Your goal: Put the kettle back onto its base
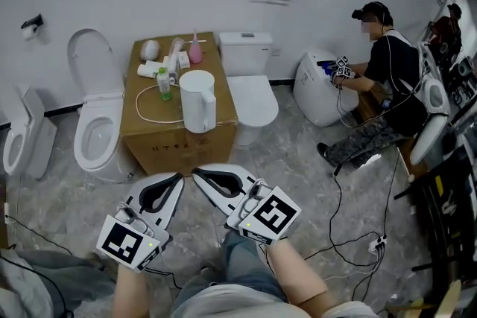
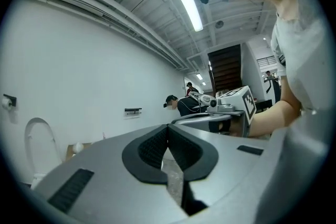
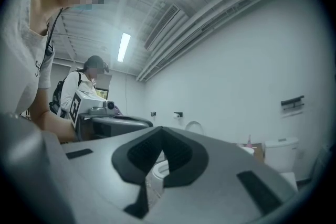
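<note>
A white kettle (image 1: 198, 100) stands upright near the front right of a cardboard box (image 1: 179, 141). A white cord (image 1: 145, 112) loops over the box top beside it. The kettle hides whatever is under it, so I cannot tell if a base is there. My left gripper (image 1: 179, 176) and right gripper (image 1: 195, 172) hang side by side in front of the box, well short of the kettle. Their tips point at each other. Both are shut with nothing between the jaws. The left gripper (image 2: 168, 126) and the right gripper (image 3: 160, 128) show their dark pads meeting, level.
A green bottle (image 1: 163, 83), a pink bottle (image 1: 195, 50) and white items sit at the back of the box. Toilets stand left (image 1: 95, 123), far left (image 1: 22, 138) and behind the box (image 1: 250, 86). A crouching person (image 1: 380, 78) and floor cables (image 1: 350, 234) are to the right.
</note>
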Tool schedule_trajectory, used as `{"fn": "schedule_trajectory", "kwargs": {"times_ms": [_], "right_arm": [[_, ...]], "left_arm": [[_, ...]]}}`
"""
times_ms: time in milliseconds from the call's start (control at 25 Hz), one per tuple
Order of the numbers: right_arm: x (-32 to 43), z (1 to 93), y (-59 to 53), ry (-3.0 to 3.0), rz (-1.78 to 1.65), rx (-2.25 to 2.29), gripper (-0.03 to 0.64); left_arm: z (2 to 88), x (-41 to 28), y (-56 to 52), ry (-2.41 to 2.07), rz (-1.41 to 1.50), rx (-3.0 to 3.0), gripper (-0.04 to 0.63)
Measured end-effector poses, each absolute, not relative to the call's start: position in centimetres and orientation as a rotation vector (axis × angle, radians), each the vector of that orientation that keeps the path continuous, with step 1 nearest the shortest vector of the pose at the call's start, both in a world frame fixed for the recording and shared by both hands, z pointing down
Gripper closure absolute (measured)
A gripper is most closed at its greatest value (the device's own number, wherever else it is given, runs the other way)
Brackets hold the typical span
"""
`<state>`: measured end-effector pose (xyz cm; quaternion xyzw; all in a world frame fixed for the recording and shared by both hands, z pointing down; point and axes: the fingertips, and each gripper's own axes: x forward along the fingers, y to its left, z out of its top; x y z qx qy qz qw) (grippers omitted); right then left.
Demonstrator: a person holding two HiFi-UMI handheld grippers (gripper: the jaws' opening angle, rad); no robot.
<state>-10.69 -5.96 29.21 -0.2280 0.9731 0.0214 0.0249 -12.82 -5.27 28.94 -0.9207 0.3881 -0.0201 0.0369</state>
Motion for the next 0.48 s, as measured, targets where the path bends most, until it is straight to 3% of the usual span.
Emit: {"fn": "schedule_trajectory", "kwargs": {"times_ms": [480], "right_arm": [[-9.5,28.1,-1.5,2.992,0.112,-0.762,0.609]], "left_arm": [[27.7,-12.0,-1.0,1.151,-0.044,-2.821,0.586]]}}
